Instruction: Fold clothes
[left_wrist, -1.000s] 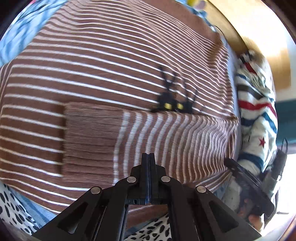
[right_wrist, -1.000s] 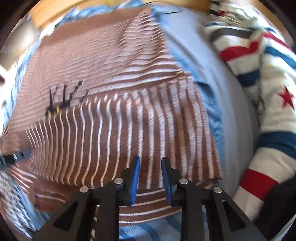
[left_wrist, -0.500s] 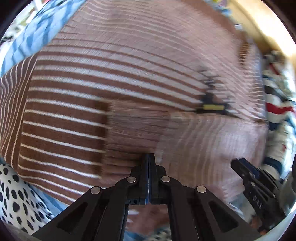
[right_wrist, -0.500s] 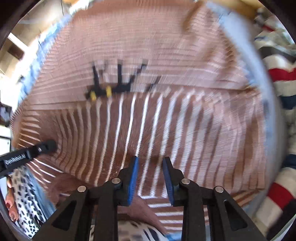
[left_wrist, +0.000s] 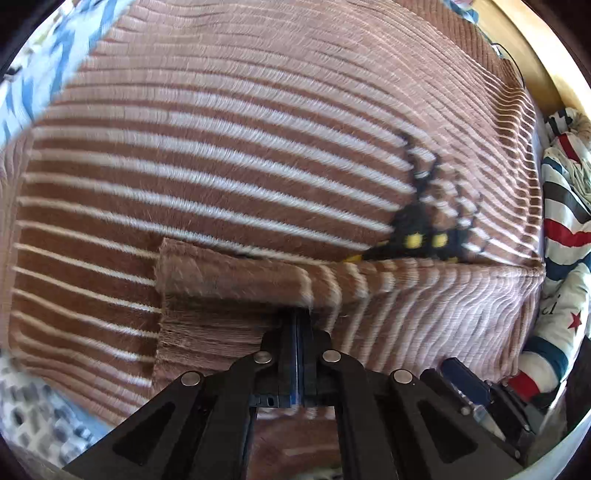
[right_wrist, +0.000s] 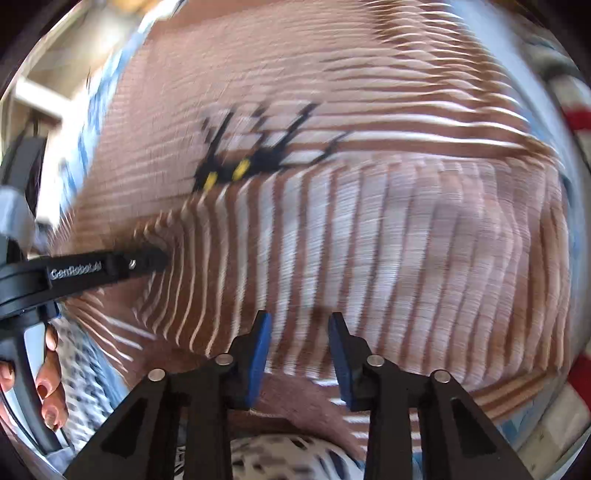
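Pinching the folded sleeve (left_wrist: 236, 280) of the brown striped sweater (left_wrist: 229, 147), left gripper (left_wrist: 300, 325) clamped tight, right gripper (right_wrist: 300, 345) beside it, jaws opening, empty.

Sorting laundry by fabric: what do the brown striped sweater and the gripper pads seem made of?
Brown striped sweater: looks like soft fuzzy knit, wool or acrylic; ribbed rows and fine hairs at the cuff. Right gripper pads: matte blue, probably rubber or foam, on black plastic fingers.

Home bedroom: patterned bedding (left_wrist: 44, 55), heaped laundry (left_wrist: 561, 236).
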